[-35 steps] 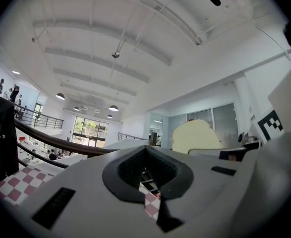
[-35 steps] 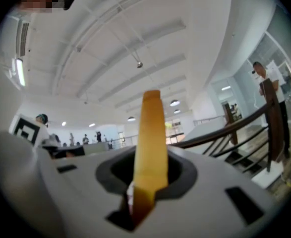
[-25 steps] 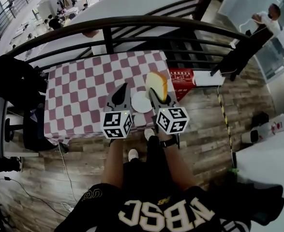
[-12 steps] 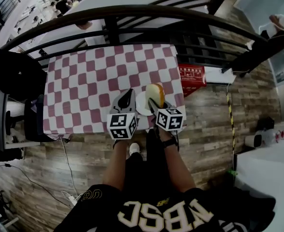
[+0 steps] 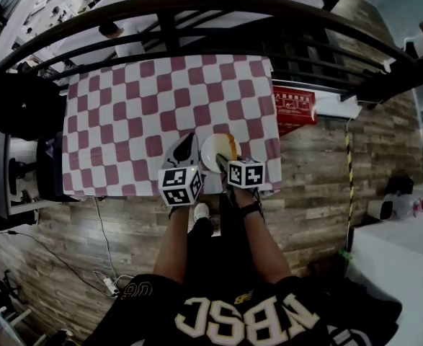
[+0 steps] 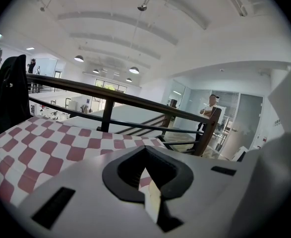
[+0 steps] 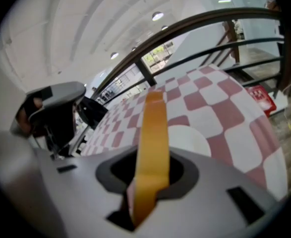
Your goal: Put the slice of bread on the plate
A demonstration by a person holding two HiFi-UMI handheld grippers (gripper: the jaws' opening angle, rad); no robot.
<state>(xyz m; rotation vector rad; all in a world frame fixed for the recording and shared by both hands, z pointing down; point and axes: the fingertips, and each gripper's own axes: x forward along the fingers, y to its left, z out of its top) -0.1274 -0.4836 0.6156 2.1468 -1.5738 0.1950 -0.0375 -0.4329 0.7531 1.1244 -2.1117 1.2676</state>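
Observation:
The slice of bread (image 5: pixel 230 145), pale with an orange-brown crust, stands on edge between the jaws of my right gripper (image 5: pixel 227 157), which is shut on it. It hangs just over the small white plate (image 5: pixel 212 152) near the front right edge of the checkered table (image 5: pixel 125 114). In the right gripper view the bread (image 7: pixel 153 133) shows edge-on, with the plate (image 7: pixel 197 140) right behind it. My left gripper (image 5: pixel 186 140) is beside the plate's left rim, its jaws closed to a point (image 6: pixel 145 148) with nothing between them.
A black curved railing (image 5: pixel 197 13) runs behind the table. A dark garment over a chair (image 5: pixel 20 107) sits at the table's left. A red box (image 5: pixel 295 101) lies on the wooden floor to the right. The person's legs stand close to the table's front edge.
Both grippers have come down toward the table. The bread has sunk from well above the plate to just over it, tilting downward with the right gripper.

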